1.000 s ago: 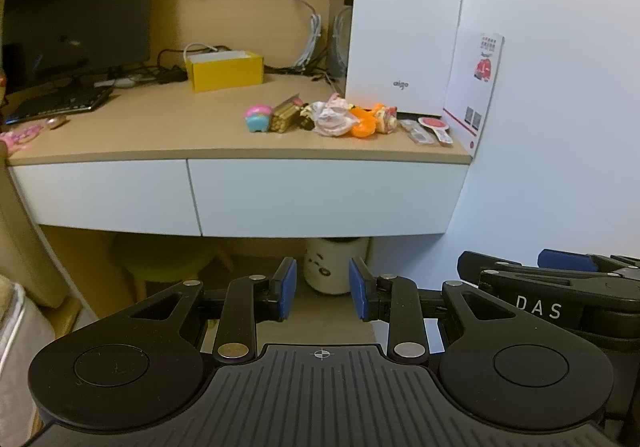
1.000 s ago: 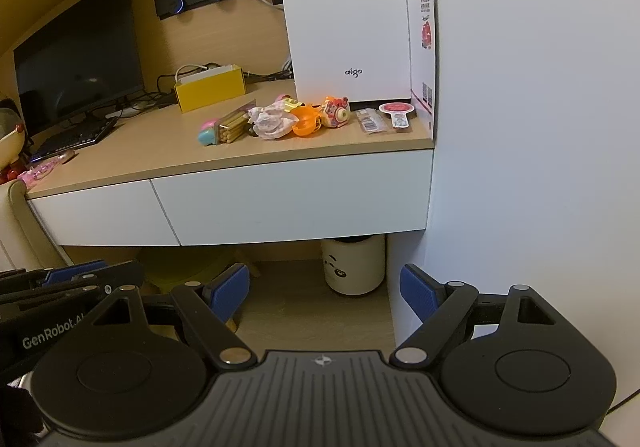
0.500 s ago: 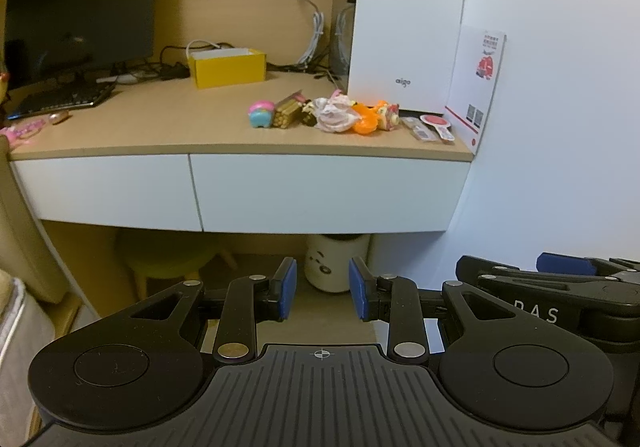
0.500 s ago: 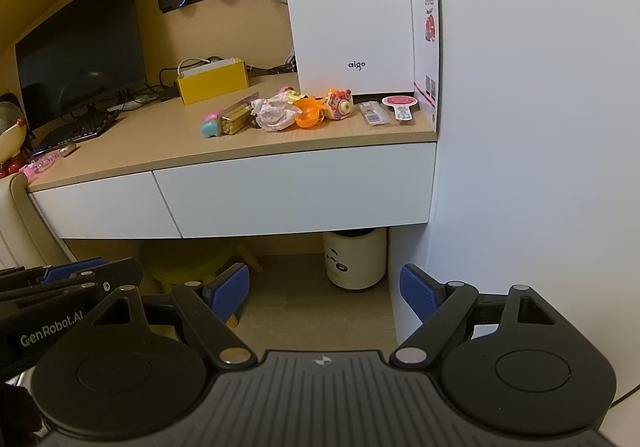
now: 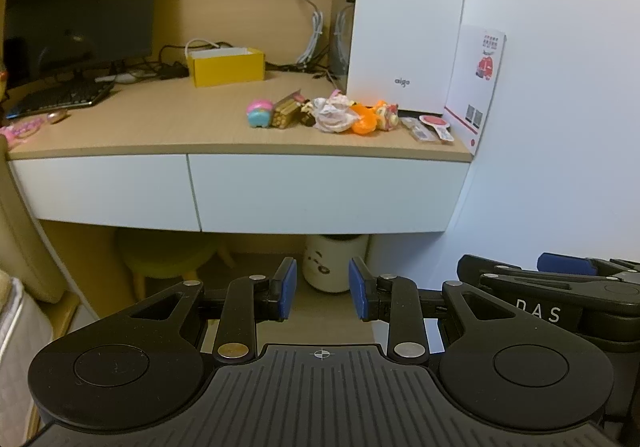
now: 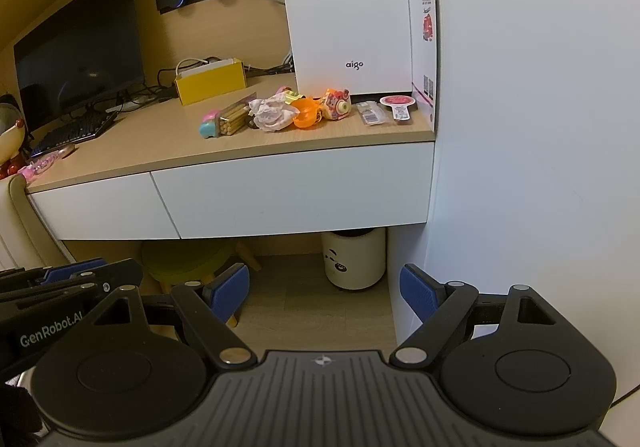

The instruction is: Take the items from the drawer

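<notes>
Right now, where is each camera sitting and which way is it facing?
Left wrist: on the left hand-held gripper, angled down at the shut white drawers and desk; its open blue pads show, the right hand-held gripper at its right edge.
Right wrist: on the right hand-held gripper, same facing, from further right; wider-open pads show.
Shared: drawers, toy pile, white bin.
</notes>
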Motion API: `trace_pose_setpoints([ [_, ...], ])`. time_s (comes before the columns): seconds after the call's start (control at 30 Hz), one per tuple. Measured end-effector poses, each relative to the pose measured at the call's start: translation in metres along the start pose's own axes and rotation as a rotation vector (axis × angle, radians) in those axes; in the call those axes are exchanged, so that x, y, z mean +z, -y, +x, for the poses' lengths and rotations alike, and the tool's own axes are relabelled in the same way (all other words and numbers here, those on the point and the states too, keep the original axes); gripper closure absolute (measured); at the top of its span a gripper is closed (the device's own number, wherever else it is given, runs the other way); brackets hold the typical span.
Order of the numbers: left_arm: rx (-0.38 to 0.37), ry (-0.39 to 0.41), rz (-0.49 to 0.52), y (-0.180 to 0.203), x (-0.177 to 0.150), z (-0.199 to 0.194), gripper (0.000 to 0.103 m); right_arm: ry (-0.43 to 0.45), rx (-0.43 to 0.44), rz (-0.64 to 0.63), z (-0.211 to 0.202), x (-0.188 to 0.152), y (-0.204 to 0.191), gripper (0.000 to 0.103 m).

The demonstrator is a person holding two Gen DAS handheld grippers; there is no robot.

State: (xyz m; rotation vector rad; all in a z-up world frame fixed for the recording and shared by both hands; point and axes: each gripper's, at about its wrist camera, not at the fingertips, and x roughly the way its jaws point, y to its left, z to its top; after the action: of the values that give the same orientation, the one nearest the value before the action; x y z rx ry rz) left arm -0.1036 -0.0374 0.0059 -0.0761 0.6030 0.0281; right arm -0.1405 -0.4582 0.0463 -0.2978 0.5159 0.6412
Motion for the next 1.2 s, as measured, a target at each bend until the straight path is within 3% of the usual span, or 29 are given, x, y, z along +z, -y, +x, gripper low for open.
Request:
trace_pose_setpoints([
  [0.87,-0.033,-0.003,0.021,0.010,0.003,0.009,0.072,-0.001,-0.012,0.007,0.002,0.002,0.003,0.020],
  [1.2,-0.089,-0.022,-0.018,0.009,0.005,0.019,0.084,-0.001,-0.022,0.017,0.003,0.001,0.007,0.020],
])
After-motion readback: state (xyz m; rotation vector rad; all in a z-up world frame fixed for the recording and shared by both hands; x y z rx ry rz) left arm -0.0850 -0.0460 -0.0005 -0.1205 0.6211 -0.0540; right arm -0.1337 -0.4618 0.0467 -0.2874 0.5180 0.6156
